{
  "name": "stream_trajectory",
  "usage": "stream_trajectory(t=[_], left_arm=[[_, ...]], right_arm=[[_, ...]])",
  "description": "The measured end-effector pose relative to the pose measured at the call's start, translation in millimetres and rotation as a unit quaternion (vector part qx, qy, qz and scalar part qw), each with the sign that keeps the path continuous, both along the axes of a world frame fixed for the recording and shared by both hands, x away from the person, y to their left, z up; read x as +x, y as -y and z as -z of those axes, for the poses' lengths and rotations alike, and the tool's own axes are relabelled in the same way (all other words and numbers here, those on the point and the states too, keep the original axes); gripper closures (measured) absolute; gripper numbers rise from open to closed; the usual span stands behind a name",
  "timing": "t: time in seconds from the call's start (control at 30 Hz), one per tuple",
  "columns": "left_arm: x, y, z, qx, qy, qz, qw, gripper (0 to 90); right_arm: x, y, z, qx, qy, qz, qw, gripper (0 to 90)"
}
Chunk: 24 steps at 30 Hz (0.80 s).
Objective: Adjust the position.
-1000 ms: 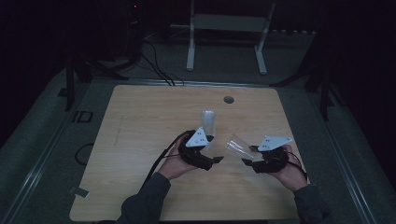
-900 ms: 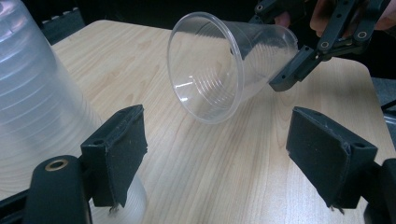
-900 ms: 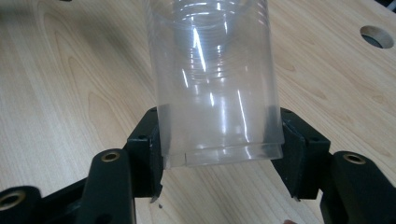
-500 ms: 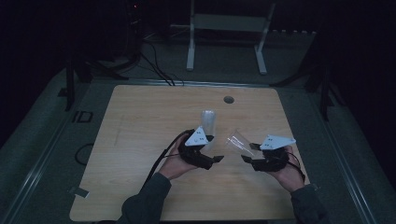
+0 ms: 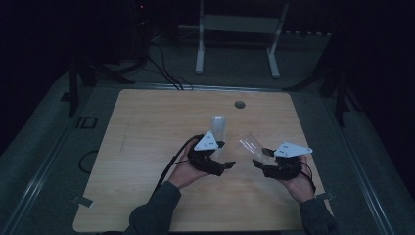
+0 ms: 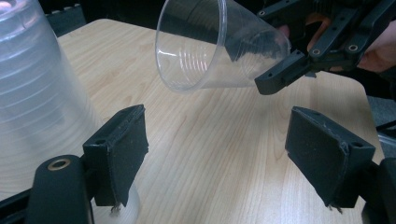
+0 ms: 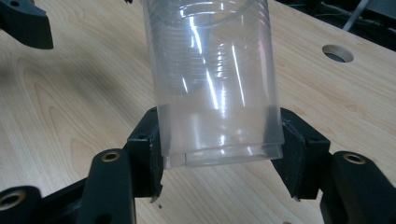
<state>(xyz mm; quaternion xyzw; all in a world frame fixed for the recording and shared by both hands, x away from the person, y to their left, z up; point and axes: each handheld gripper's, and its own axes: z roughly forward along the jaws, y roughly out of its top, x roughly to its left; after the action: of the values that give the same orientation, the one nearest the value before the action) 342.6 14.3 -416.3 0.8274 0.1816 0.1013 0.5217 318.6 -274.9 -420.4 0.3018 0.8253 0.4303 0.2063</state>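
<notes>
Narrowing a little, the left gripper [image 6: 219, 154] has just been closing its jaws, yet they remain released: nothing lies between the pads, and the cup stack [image 6: 32, 93] stands upside down on the table [image 5: 147, 127] just outside its left jaw, seemingly brushing it. Both hands sit where they were a second ago. The right gripper [image 7: 219, 154] is clenched on the base of a single clear cup [image 7: 210, 70], held above the table and tilted with its mouth toward the stack; in the high view that cup [image 5: 250, 145] hangs just beside the stack [image 5: 218, 131], apart from it. Judging by this, one cup is off and the left jaws are about to steady or take the stack. Around them, only a round hole [image 5: 239, 104] in the table, well apart. Nothing blocks either gripper, though they sit close together.
</notes>
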Motion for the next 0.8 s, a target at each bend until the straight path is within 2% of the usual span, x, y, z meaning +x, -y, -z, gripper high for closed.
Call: stream_trajectory(t=[0.27, 0.67, 0.8], left_arm=[[0.5, 2.9, -0.6, -0.001, -0.003, -0.008, 1.0000, 20.6], [3.5, 4.8, -5.5, -0.032, -0.017, -0.027, 0.9990, 21.6], [4.2, 6.2, -6.4, -0.036, -0.018, -0.033, 0.9987, 21.8]], right_arm=[[-1.1, -2.4, -1.8, 0.013, 0.007, 0.012, 0.9998, 41.6], [-1.6, -4.9, -6.7, 0.037, 0.023, 0.039, 0.9983, 41.6], [-2.8, -6.9, -6.8, 0.046, 0.027, 0.046, 0.9975, 41.6]])
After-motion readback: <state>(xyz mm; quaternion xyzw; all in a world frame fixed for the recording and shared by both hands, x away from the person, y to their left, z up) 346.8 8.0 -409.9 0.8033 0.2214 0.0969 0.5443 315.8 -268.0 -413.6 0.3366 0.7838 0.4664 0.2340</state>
